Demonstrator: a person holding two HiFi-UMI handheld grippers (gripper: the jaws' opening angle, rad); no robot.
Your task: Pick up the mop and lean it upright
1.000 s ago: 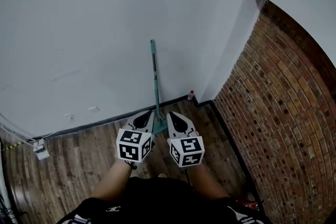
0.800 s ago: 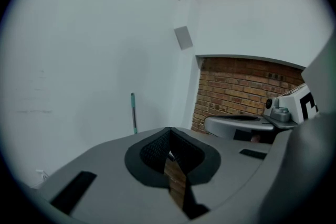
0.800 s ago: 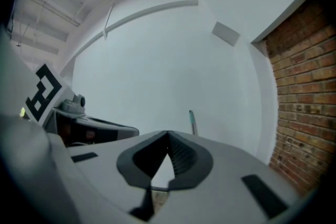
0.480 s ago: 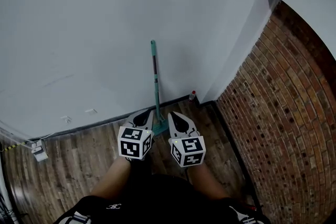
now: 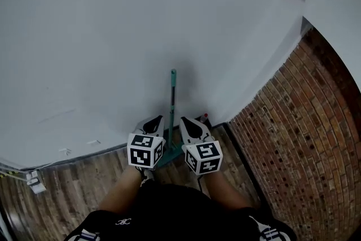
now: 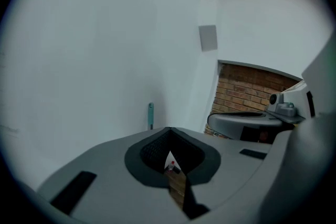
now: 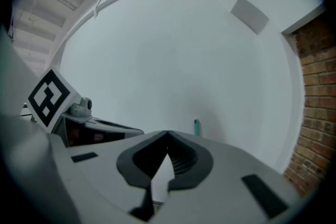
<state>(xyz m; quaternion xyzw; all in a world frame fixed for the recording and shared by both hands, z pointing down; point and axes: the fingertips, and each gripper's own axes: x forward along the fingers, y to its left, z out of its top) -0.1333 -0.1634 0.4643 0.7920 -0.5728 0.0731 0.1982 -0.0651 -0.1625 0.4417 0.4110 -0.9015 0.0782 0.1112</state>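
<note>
Mop [image 5: 172, 100] full-length in head view; just handle tip [image 7: 197, 126] beyond empty, pressed-together left gripper [image 6: 169, 129], right gripper [image 7: 168, 134].

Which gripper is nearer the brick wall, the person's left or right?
Right. The right gripper sits between the mop handle and the brick wall, though apart from the wall; the left gripper is on the handle's far side, farther away.

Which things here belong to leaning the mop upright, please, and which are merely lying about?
Job in hand:
mop, standing upright
left gripper, jaws shut, empty
right gripper, jaws shut, empty

Lying about:
red-capped bottle
white socket box
</note>
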